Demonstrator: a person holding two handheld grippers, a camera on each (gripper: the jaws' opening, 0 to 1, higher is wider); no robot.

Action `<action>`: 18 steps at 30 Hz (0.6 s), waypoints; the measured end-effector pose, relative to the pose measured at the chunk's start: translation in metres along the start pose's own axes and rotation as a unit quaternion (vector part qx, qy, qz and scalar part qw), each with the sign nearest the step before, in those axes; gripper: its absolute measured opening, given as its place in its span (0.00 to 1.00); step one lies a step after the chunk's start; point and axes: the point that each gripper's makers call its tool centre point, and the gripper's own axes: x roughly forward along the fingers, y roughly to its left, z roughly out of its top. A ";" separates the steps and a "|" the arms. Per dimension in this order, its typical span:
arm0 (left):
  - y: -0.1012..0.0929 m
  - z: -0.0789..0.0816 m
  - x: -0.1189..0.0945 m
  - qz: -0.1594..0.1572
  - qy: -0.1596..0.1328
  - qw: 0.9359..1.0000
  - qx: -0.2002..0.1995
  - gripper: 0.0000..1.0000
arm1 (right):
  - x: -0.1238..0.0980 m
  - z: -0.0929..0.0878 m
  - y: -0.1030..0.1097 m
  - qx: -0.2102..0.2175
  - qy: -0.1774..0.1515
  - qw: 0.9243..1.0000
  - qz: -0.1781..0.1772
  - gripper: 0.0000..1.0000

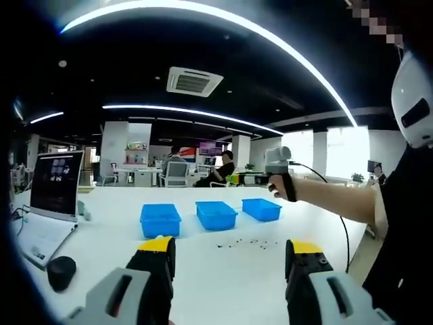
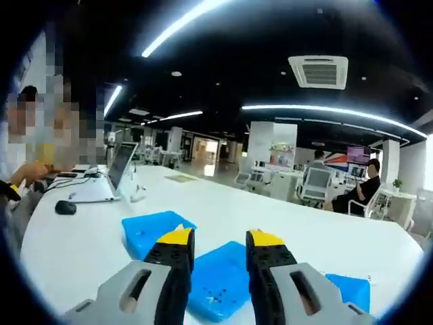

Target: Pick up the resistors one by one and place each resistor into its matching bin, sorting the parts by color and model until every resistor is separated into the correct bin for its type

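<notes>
A: Where's everything rel. to the middle bin [image 1: 216,214]?

B: In the left gripper view, three blue bins in a row on the white table [image 1: 203,271]: one bin [image 1: 160,219] to its left, one bin [image 1: 262,209] to its right. The resistors [image 1: 245,242] lie scattered as small dark specks on the table just in front of the middle bin, on the near side. Too small to tell color or model from here.

A: Grippers?

B: Left gripper [image 1: 230,254] has jaws wide apart, nothing between them, well short of the specks. Right gripper [image 2: 216,247] hovers above the middle bin, jaws a bit apart, nothing held; a few dark specks show inside that bin in the right gripper view. A laptop [image 1: 53,193] and mouse [image 1: 61,271] sit well left of the bins.

A: So how to do the pick well?

B: My read: no part in hand yet, so next is a pick. Go down close over the specks first, so you can read bands before choosing. Single out one at the edge of the scatter, jaws straddling the body across its width, close gently so it doesn't flick away. Lift straight, then over the matching bin, release low.

A: Risk?

B: Grabbing two at once, or nudging the pile.
</notes>
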 end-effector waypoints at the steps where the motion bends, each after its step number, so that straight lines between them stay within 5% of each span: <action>1: 0.000 0.000 0.001 -0.001 0.000 1.000 0.000 0.67 | -0.010 0.001 0.003 0.000 -0.005 1.000 0.004 0.32; 9: -0.002 -0.003 0.006 -0.006 0.005 1.000 -0.001 0.67 | -0.101 0.004 0.023 -0.006 -0.035 0.999 0.016 0.32; 18: -0.004 0.001 0.017 -0.017 0.008 1.000 0.003 0.67 | -0.224 -0.023 0.046 0.011 -0.048 0.999 -0.016 0.30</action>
